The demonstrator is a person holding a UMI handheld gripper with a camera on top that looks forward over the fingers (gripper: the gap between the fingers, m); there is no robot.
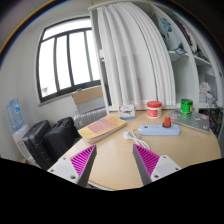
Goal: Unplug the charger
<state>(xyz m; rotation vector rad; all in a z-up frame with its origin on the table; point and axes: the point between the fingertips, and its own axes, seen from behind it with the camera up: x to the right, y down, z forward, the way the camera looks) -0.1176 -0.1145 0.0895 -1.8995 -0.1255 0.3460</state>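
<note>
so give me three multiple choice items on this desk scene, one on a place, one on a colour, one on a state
1. Where is the power strip?
A. between the fingers
B. on the desk, beyond the fingers
C. on the window sill

2. What colour is the cup at the desk's far end?
A. green
B. blue
C. yellow

3. How do the gripper fingers stand?
A. shut on the power strip
B. shut on a notebook
C. open, holding nothing

Answers:
1. B: the strip lies flat on the desk, well ahead of the fingertips, near the red-lidded jar.
2. A: the cup beside the curtain is plainly green.
3. C: bare desk shows in the wide gap between the two pink pads.
</note>
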